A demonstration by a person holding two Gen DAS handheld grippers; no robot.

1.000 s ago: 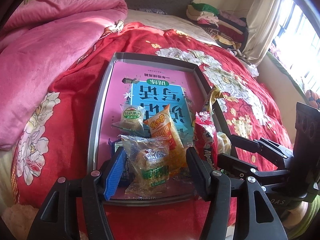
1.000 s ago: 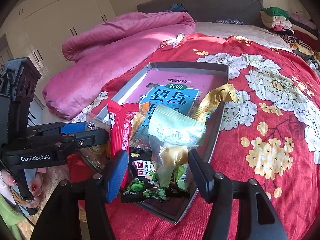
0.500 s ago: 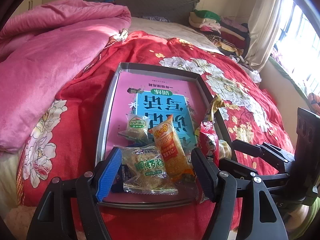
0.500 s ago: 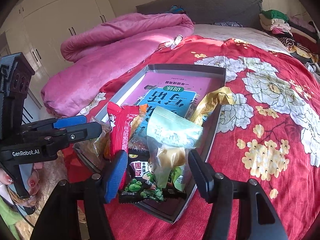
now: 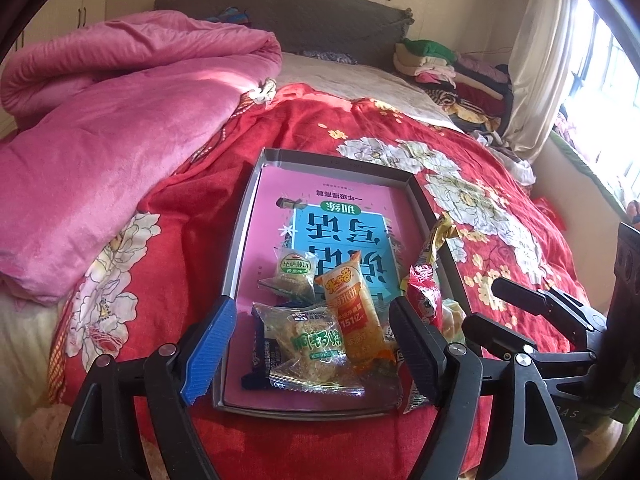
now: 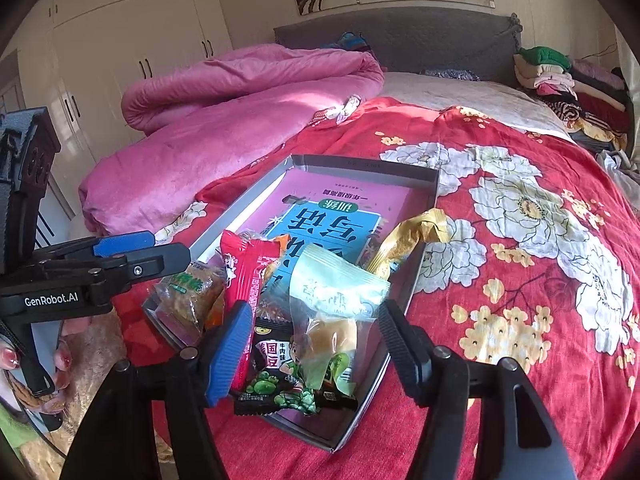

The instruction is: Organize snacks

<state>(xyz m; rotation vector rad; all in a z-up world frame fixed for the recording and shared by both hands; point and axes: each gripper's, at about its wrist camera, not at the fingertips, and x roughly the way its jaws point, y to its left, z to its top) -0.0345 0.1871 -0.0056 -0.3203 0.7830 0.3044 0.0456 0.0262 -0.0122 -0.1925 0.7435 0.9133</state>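
A grey tray point(image 5: 236, 248) lies on the red bedspread with a pink book inside it. On the tray's near end, a clear green-labelled cracker pack point(image 5: 312, 352) lies flat between the fingers of my left gripper point(image 5: 312, 350). Its jaws are opening and the pads stand apart from the pack. An orange pack point(image 5: 352, 312) and a red pack point(image 5: 426, 304) lie beside it. My right gripper point(image 6: 316, 348) is open around a pale green bun pack point(image 6: 332, 300), which leans upright on a black pea pack point(image 6: 276, 384). Its blue pad is clear of the bun pack.
A pink quilt point(image 5: 100, 152) is heaped on the left of the bed. Folded clothes point(image 5: 440, 68) are stacked by the headboard. A gold pack point(image 6: 408, 236) hangs over the tray's right rim. A hand with red nails point(image 6: 60, 360) holds the left gripper point(image 6: 168, 246).
The left gripper's jaws have widened and let go of the clear green-labelled pack, which has dropped flat onto the tray. Both views have tilted up a little. The right jaws have parted slightly.
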